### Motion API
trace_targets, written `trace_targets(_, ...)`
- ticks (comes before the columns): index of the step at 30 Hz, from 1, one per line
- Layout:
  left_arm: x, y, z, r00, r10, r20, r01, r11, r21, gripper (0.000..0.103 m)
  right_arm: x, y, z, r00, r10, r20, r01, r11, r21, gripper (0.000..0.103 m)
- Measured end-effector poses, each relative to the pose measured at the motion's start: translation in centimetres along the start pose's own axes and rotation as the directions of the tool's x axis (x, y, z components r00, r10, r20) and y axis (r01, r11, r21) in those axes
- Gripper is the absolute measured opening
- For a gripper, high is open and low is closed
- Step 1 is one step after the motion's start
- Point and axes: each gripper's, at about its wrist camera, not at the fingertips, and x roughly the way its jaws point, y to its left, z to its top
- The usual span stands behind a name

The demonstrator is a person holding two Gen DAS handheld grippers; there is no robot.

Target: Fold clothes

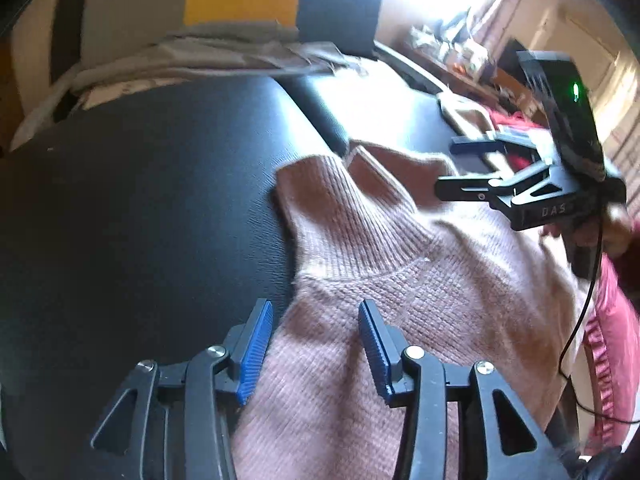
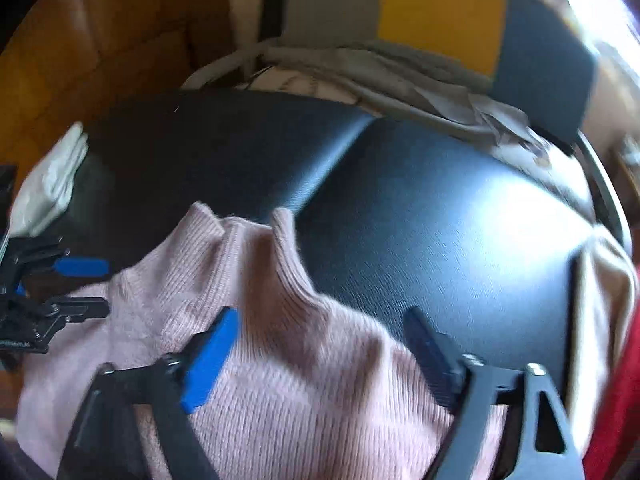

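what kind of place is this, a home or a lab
Most likely a lived-in home: a pink knit sweater lies on a black leather-look surface, grey fabric is heaped behind, and a cluttered wooden shelf catches window light.

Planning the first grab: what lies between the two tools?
Only the pink sweater: its ribbed collar lies between the left tool and right tool, seen in both wrist views.

The pink sweater (image 1: 380, 288) runs off the bottom edge; shelf clutter (image 1: 452, 46) too blurred to identify.

The pink sweater (image 1: 400, 280) is soft, ribbed knit wool (fuzzy too). Under it, the black cushion (image 1: 140, 200) looks like smooth, shiny leather.
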Motion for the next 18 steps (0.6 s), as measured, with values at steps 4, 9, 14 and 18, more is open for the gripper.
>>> trace_targets(4,0.7,-1.8,0.0,1.0,0.027,0.004,-0.027,0.998,0.059,0.071,3.0,1.4,0.5,0.991,-0.018,-0.129,-0.004,0.986,-0.169,0.089)
trace_targets(9,1.0,-3.2,-0.2,0.996,0.092,0.013,-0.092,0.995,0.042,0.072,2.1,2.3,-0.4,0.993,-0.021,-0.114,0.0,0.984,-0.176,0.061)
trace_targets(14,-0.3,-1.1,-0.3,0.999,-0.011,0.036,0.017,0.988,-0.155,0.007,0.6,3.8,-1.4,0.995,-0.059,-0.083,0.041,0.978,-0.203,0.013)
trace_targets(18,-3.3,-1.4,-1.8,0.988,0.013,0.152,0.018,0.98,-0.198,0.004,-6.4,5.2,-2.1,0.992,-0.09,0.085,0.102,0.982,-0.162,0.012)
